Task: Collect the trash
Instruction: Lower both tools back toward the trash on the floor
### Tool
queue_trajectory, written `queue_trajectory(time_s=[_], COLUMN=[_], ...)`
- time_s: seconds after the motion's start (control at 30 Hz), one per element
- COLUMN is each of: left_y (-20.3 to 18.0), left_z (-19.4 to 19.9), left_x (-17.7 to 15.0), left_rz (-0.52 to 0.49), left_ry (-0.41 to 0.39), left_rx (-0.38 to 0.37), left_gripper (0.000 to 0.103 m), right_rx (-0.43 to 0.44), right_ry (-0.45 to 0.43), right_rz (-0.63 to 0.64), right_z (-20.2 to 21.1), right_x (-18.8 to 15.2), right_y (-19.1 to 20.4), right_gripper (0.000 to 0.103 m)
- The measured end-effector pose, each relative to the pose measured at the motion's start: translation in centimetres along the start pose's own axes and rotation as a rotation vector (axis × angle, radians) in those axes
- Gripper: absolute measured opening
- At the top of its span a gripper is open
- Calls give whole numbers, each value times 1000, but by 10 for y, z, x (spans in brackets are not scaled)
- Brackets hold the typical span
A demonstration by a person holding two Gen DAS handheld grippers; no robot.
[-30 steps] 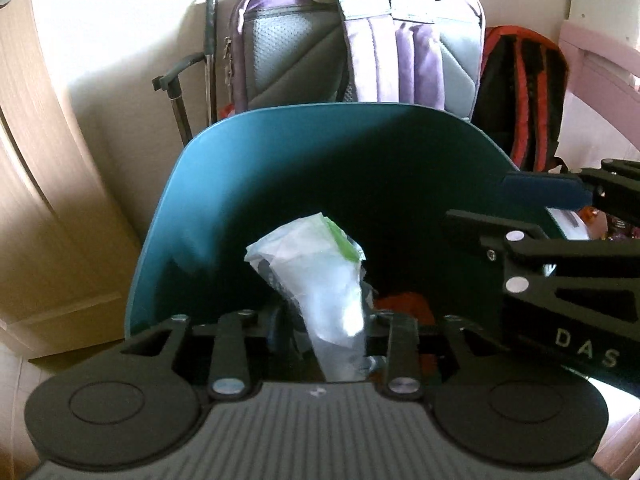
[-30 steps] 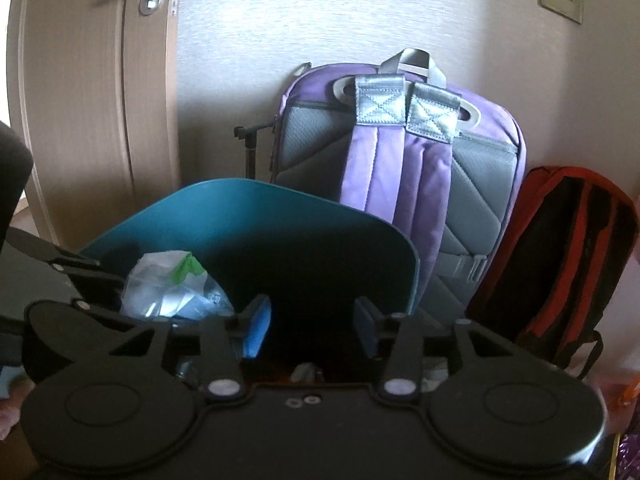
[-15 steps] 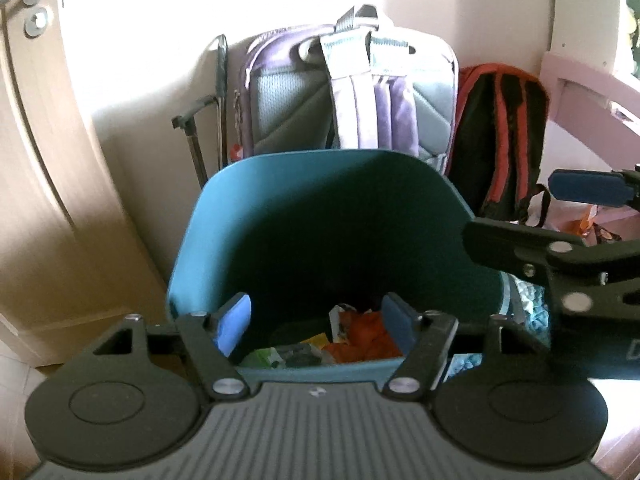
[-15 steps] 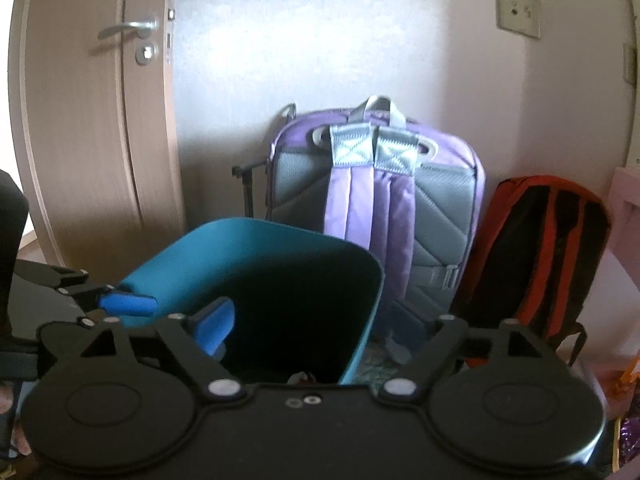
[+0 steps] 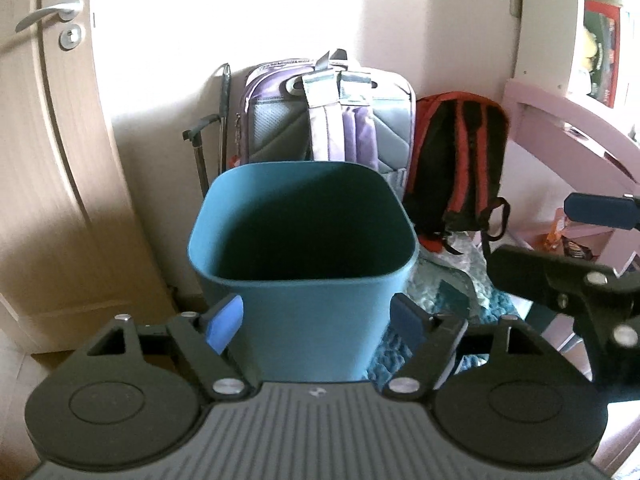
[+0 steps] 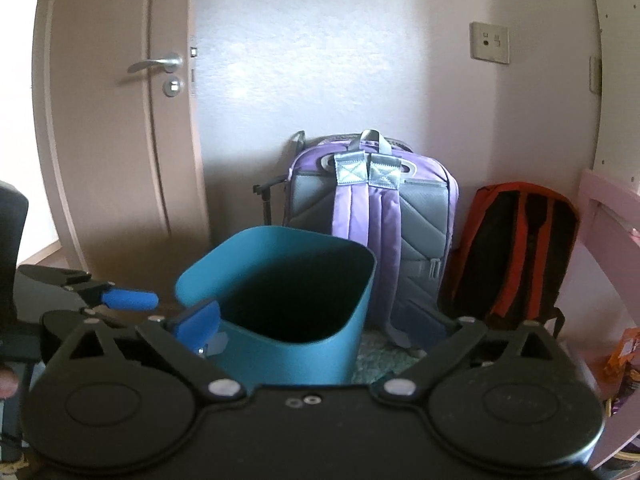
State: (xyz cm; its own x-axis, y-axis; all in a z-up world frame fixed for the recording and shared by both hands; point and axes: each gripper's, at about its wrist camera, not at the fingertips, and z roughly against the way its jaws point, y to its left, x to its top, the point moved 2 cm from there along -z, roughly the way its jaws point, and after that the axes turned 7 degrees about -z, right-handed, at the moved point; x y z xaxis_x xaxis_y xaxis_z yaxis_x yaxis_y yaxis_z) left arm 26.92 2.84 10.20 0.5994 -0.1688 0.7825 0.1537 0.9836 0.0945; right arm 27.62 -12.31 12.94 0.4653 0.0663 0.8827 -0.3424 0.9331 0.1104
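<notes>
Left gripper: angled downward toward the teal bin, its blue-padded jaws spread and opening, standing to either side of the bin's near wall with nothing pinched between them. Right gripper: likewise tilted down, jaws spread very wide and opening, nothing held; its left pad sits before the bin's near rim, its right pad before the foot of the purple backpack.

Teal bin: upright on the floor, straight ahead of the left gripper and slightly left of centre for the right gripper. Its interior lies in deep shadow in both views, so its contents cannot be made out.

Behind the bin, leaning against the wall: the purple backpack with grey straps, and just beside it a black and red backpack. A dark folded stand leans between the purple backpack and the door.

Left wrist view only: the right gripper entering from the right edge, one blue pad extended; a teal patterned cloth on the floor beside the bin; pink furniture and shelves at the right.

Right wrist view only: the left gripper entering from the left edge, blue fingertip pointing toward the bin; the full door handle; the wall socket seen whole.
</notes>
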Motion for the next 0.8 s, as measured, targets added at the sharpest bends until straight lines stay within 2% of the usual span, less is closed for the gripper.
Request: queue_trajectory(time_s=[0.23, 0.4, 0.53, 0.67, 0.8], left_y=[-16, -25, -32, -37, -42], left_z=[27, 27, 12, -13, -51], left_x=[-31, -59, -86, -120, -158], left_rz=[0, 7, 11, 37, 73], left_ry=[16, 48, 90, 140, 238], left_rx=[-21, -29, -51, -80, -127], left_gripper=[84, 85, 86, 93, 94], right_rx=[14, 22, 19, 12, -20], right_ry=[21, 52, 90, 158, 237], right_rz=[4, -36, -65, -139, -188], right_z=[39, 50, 48, 38, 18], right_x=[-29, -53, -78, -109, -152], right_y=[6, 3, -4, -20, -38], right_gripper=[103, 103, 103, 103, 103])
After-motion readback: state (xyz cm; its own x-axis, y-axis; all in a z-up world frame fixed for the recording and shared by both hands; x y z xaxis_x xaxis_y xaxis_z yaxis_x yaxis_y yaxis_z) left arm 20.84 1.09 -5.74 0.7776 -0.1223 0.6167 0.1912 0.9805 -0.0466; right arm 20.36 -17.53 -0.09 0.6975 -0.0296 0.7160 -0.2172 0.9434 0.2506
